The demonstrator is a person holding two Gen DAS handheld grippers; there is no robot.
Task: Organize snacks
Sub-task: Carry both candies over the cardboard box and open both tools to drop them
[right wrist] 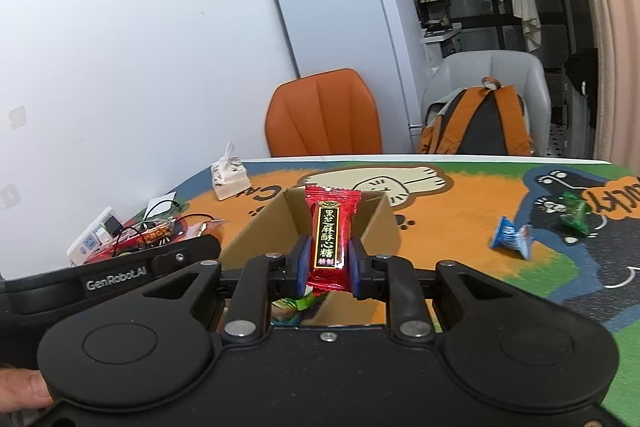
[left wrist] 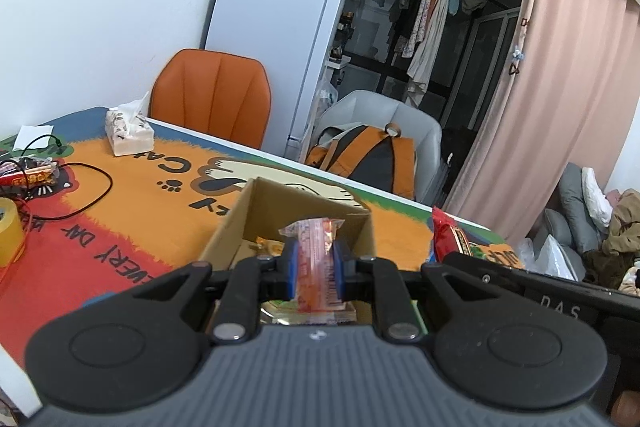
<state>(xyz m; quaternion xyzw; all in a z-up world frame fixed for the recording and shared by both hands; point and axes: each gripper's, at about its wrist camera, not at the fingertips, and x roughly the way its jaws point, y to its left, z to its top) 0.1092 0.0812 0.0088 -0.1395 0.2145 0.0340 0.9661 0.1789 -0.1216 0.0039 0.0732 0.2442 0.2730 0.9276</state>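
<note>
An open cardboard box (left wrist: 236, 223) stands on the cartoon-print table mat, with several wrapped snacks inside. My left gripper (left wrist: 316, 267) is shut on a pale orange-and-pink snack packet (left wrist: 314, 259), held above the near side of the box. In the right wrist view my right gripper (right wrist: 329, 263) is shut on a red candy packet (right wrist: 330, 239) with gold lettering, held upright over the same cardboard box (right wrist: 256, 231). The red packet (left wrist: 450, 235) also shows at the right of the left wrist view. A blue wrapped candy (right wrist: 510, 235) and a green one (right wrist: 574, 213) lie on the mat to the right.
A tissue pack (left wrist: 128, 131) stands at the far table edge. Red snack bags with a black cable (left wrist: 30, 177) and a yellow tape roll (left wrist: 10, 235) sit at the left. An orange chair (left wrist: 212, 95), a grey chair with a backpack (left wrist: 368, 155) and a white fridge (left wrist: 276, 39) stand behind the table.
</note>
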